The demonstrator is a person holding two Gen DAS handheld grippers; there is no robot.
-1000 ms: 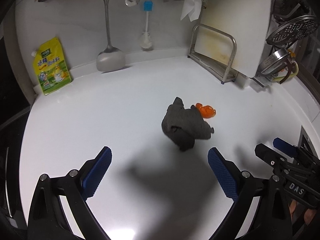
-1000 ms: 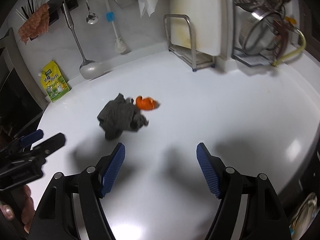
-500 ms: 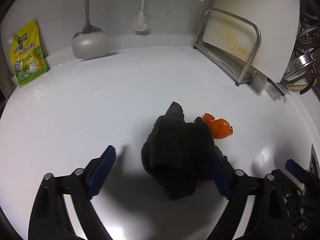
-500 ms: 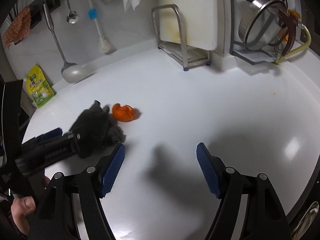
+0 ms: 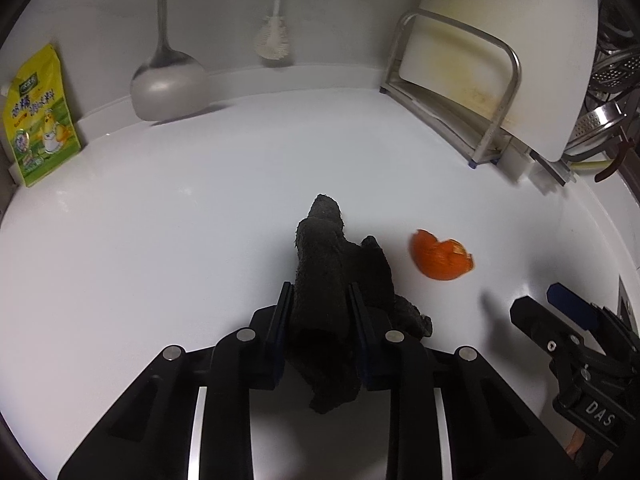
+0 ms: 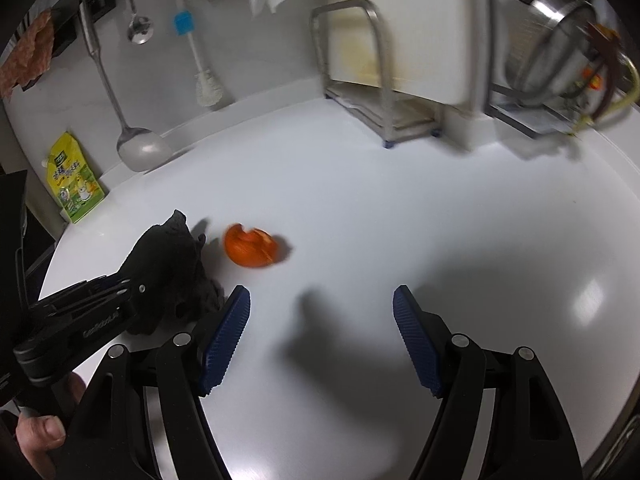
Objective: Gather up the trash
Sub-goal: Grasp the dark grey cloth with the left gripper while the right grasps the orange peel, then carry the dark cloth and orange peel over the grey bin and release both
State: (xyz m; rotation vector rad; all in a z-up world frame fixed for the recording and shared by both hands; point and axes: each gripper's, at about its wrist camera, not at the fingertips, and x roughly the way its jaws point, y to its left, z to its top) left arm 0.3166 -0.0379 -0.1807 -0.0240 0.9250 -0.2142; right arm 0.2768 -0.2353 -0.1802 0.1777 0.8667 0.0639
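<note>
Dark grey cloth [image 5: 332,280] at lower centre, left gripper [image 5: 320,300] fingers closing on it; right gripper [image 6: 320,336] fingers apart, empty; orange peel [image 6: 250,246] mid-left on white tabletop [image 6: 400,200]; bunched cloth may slip loose

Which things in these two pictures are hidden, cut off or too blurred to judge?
- Dark cloth, left wrist view: its underside is hidden by the closing left gripper.
- Orange peel, right wrist view: blurred, so its surface is unclear.
- Yellow pouch, left wrist view: its print is too small to read.
</note>
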